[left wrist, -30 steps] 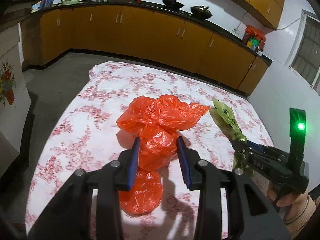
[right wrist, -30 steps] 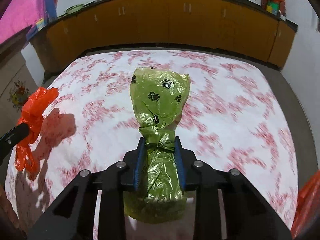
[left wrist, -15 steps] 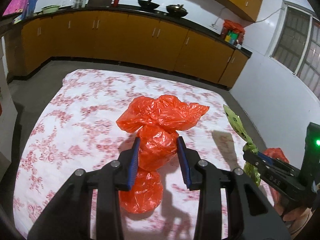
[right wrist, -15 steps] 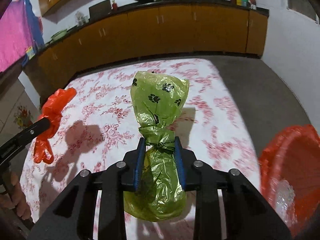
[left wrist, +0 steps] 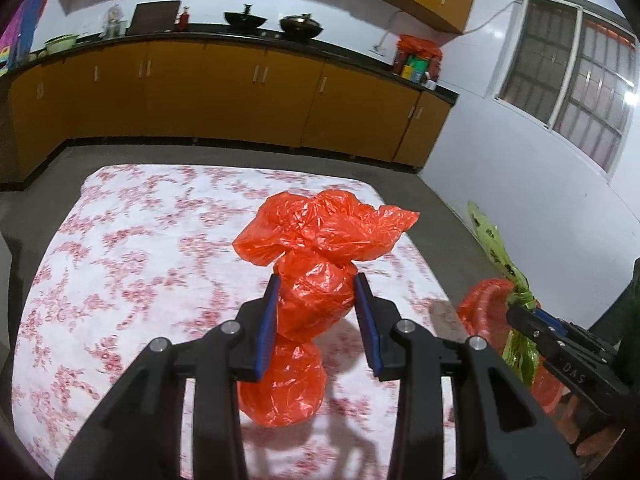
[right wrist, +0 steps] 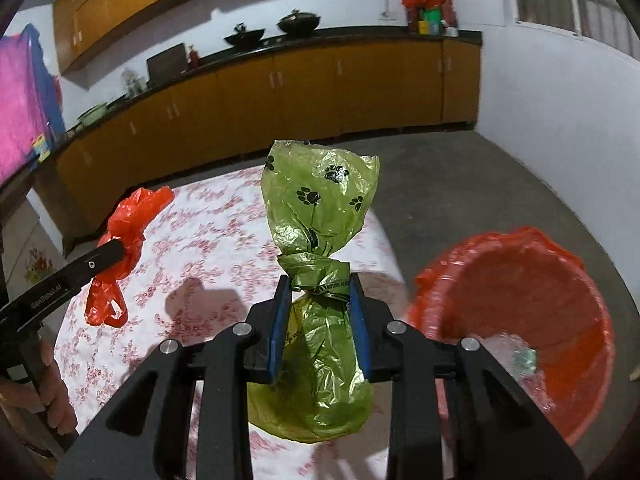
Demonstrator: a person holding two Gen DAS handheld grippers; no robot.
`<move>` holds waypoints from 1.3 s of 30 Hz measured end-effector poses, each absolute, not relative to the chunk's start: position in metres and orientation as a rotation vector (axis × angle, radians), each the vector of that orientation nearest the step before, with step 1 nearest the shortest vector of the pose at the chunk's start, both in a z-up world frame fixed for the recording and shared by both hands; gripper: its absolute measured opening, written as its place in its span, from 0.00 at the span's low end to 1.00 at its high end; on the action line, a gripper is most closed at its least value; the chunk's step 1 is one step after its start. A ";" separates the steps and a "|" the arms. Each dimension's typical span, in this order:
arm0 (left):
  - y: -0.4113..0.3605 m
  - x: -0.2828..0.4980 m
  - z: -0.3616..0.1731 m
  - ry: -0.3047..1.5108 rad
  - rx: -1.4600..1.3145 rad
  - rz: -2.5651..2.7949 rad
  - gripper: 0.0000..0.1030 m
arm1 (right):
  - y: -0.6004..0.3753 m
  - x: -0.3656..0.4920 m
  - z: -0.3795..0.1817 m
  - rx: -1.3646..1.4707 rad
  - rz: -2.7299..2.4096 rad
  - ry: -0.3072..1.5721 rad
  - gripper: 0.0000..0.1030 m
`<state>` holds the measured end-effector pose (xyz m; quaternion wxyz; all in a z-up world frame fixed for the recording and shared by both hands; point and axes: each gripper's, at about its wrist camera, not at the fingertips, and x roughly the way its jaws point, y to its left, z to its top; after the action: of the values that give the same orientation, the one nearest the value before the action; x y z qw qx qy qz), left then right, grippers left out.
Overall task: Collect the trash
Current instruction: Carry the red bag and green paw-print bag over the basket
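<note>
Left gripper (left wrist: pixel 316 312) clamping orange bag (left wrist: pixel 312 300), right gripper (right wrist: pixel 319 312) clamping green bag (right wrist: pixel 316 280); both hanging over table's (right wrist: pixel 200 240) right edge. Remaining: dropping into red bin (right wrist: pixel 520 292).

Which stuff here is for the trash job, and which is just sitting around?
For the job:
orange bag, pinched in the left gripper
green paw-print bag, pinched in the right gripper
orange-lined bin

Just sitting around:
woks
flowered tablecloth
bottles

Bright indoor light, blurred tablecloth (left wrist: pixel 132 248) (fisheye-bent edges), hard shadows.
</note>
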<state>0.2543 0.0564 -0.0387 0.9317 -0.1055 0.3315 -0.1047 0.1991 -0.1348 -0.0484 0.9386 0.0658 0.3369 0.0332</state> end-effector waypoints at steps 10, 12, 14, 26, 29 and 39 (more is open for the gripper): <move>0.002 0.243 -0.027 0.673 -0.158 -0.305 0.35 | -0.174 0.162 -0.038 0.136 -0.059 0.630 0.28; -0.010 0.241 -0.026 0.672 -0.143 -0.326 0.35 | -0.188 0.155 -0.039 0.150 -0.083 0.628 0.28; -0.025 0.238 -0.025 0.673 -0.126 -0.350 0.35 | -0.200 0.150 -0.040 0.166 -0.110 0.627 0.28; -0.103 0.233 -0.035 0.707 -0.057 -0.476 0.35 | -0.254 0.123 -0.043 0.241 -0.234 0.614 0.28; -0.119 0.232 -0.039 0.718 -0.043 -0.505 0.35 | -0.265 0.118 -0.046 0.261 -0.255 0.612 0.28; -0.164 0.236 -0.050 0.758 -0.018 -0.593 0.35 | -0.300 0.111 -0.061 0.326 -0.308 0.630 0.28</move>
<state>0.2361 -0.1636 -0.0499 0.8864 -0.0085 0.3645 -0.2853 0.1112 -0.2998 -0.0612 0.9263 0.1588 0.3070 -0.1502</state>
